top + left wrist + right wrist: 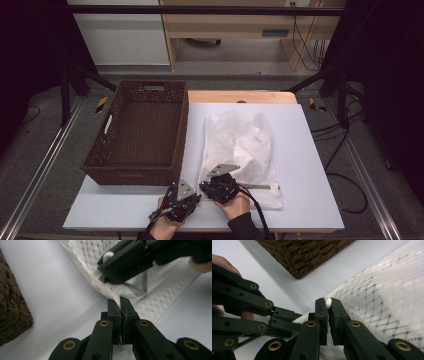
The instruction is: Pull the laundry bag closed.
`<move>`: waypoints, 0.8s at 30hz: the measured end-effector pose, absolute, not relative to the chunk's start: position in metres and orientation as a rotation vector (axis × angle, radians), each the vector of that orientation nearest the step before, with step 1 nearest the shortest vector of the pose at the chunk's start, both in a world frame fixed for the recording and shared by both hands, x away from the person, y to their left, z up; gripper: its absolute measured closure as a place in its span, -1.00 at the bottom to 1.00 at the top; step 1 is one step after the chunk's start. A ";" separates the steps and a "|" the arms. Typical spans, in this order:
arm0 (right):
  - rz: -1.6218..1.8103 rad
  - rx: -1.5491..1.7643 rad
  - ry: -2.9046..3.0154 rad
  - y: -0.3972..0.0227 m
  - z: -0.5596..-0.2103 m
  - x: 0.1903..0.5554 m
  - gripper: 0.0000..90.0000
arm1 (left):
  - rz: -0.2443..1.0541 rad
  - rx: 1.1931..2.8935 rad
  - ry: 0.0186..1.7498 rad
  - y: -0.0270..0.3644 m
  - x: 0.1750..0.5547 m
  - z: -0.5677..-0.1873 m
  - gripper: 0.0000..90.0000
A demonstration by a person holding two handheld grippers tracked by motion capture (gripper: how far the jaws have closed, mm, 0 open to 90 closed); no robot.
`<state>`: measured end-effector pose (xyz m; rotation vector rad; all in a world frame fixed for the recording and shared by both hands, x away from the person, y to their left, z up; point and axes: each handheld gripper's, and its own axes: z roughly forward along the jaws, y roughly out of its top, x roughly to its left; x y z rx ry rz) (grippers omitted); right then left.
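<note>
A white mesh laundry bag lies flat on the white table top, its zipper along the near edge. My left gripper is shut on the bag's near left corner, with mesh pinched between the jaws. My right gripper is shut on the zipper's small white pull tab, just beside the left one. Both sit at the table's front edge, the left gripper and the right gripper almost touching. The mesh bag spreads away to the right in the right gripper view.
A brown wicker basket with nothing in it stands at the left of the table, its near corner close to the grippers. A wooden board shows at the table's far edge. Bare table lies right of the bag.
</note>
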<state>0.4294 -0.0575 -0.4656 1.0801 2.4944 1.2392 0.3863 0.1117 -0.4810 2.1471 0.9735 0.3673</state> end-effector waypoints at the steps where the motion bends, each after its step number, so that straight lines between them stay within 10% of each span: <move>1: 1.251 1.077 2.485 -0.058 -0.464 0.429 0.90 | 0.366 2.145 0.974 0.112 0.386 -0.481 0.93; 11: 1.310 1.066 2.443 -0.061 -0.460 0.426 0.91 | 0.363 2.140 0.979 0.112 0.387 -0.481 0.90; 19: 1.316 1.045 2.424 -0.062 -0.458 0.425 0.92 | 0.344 2.091 0.953 0.115 0.391 -0.473 0.39; 24: 1.322 1.027 2.421 -0.062 -0.455 0.425 0.91 | 0.333 2.087 0.967 0.115 0.396 -0.474 0.59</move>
